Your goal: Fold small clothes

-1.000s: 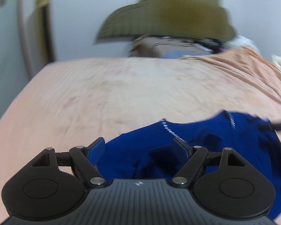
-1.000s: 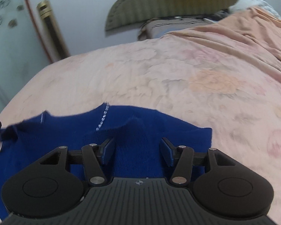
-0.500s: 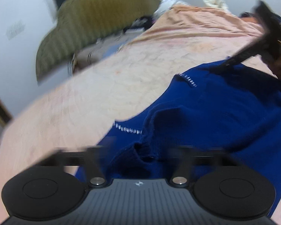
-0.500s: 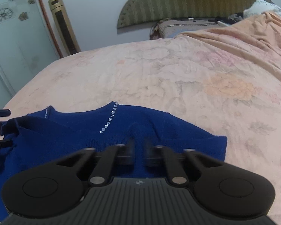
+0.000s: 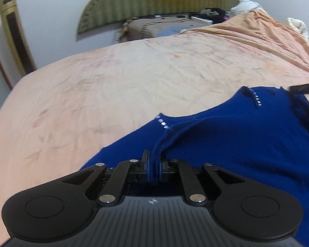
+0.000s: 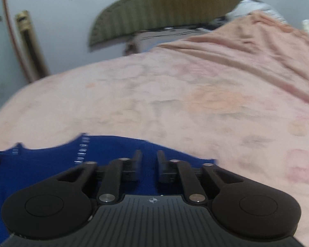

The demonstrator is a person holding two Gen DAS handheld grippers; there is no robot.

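A small blue knit sweater with a line of small shiny studs lies on the pink bed sheet. My left gripper is shut on a raised fold of the sweater's edge, and the cloth stands pinched between the pads. A black fingertip of the other gripper shows at the sweater's far right corner. In the right wrist view my right gripper hovers low over the sweater. Its jaws are opening, with blue cloth lying in the gap beneath them and nothing pinched.
A green padded headboard and a brown pillow sit at the bed's far end. A peach blanket is bunched along the right. A gold tower unit stands by the wall at left.
My left gripper closed from wide open onto a fold of the sweater and swung back left. My right gripper shut half a second ago and has since parted again.
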